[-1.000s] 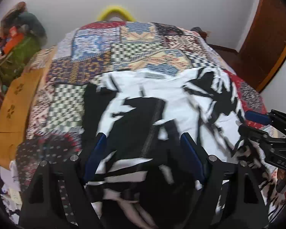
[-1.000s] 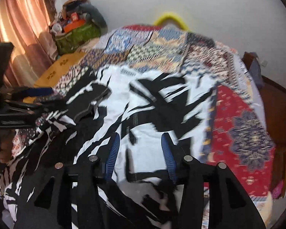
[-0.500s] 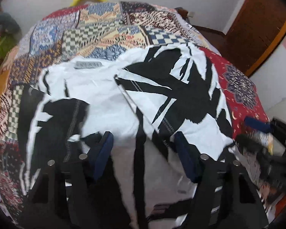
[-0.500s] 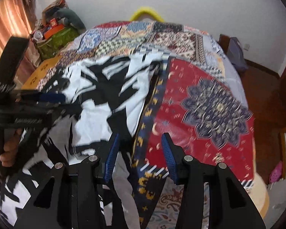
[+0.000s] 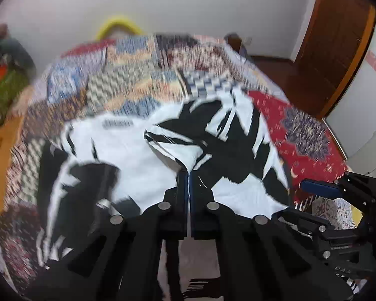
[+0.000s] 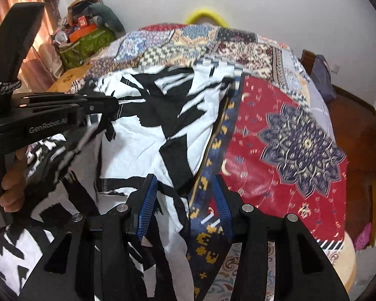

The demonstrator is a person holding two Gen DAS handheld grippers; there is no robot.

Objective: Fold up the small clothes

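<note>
A black-and-white patterned garment (image 5: pixel 127 150) lies spread on a patchwork bedspread (image 5: pixel 127 80). My left gripper (image 5: pixel 189 178) is shut, pinching a raised fold near the garment's middle. In the right wrist view that same left gripper (image 6: pixel 114 110) comes in from the left, gripping the cloth, with a hand (image 6: pixel 12 183) on its handle. My right gripper (image 6: pixel 185 198) stands open over the right edge of the garment (image 6: pixel 143 145). A black strip of cloth and the bedspread's border show between its blue pads (image 6: pixel 146 200). The right gripper (image 5: pixel 293 198) also appears at the right of the left wrist view.
The bedspread's red panel (image 6: pixel 288 125) lies to the right of the garment. A yellow ring (image 6: pixel 205 15) sits at the far end by the white wall. A green bag with clutter (image 6: pixel 85 45) and a curtain (image 6: pixel 37 37) stand at the left, a wooden door (image 5: pixel 338 50) at the right.
My left gripper slid right across the garment and its jaws closed on a fold of cloth. My right gripper moved from the garment's middle to its right edge.
</note>
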